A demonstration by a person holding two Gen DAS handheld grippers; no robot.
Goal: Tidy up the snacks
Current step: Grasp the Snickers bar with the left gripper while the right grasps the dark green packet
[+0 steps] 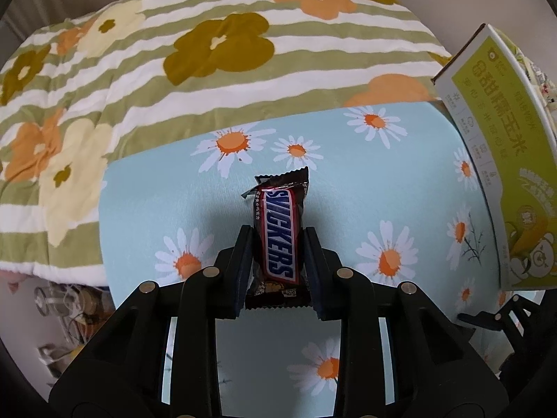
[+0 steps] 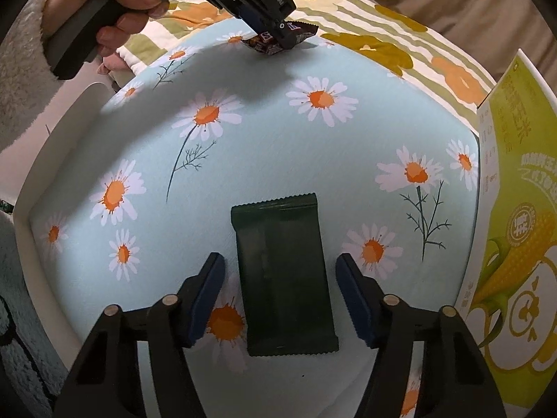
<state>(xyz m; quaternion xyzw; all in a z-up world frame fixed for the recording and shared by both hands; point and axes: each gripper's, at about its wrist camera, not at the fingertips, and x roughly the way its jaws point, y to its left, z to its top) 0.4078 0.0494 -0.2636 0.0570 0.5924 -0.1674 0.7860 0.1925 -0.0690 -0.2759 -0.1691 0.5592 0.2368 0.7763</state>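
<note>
Daisy-print table (image 2: 278, 146) bears dark packet (image 2: 283, 275) near green box (image 2: 518, 244).

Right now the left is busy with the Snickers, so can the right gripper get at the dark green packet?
Probably yes. The right gripper is open, its fingers on either side of the green packet, which lies flat on the daisy cloth with nothing over it. The left gripper is far off, shut on the Snickers.

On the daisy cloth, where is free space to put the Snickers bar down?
Free: the wide middle of the light-blue daisy tablecloth, between the brown Snickers bar in the left hand-held gripper and the dark green flat packet. Crowded: near the packet and the green-and-white cardboard box.
</note>
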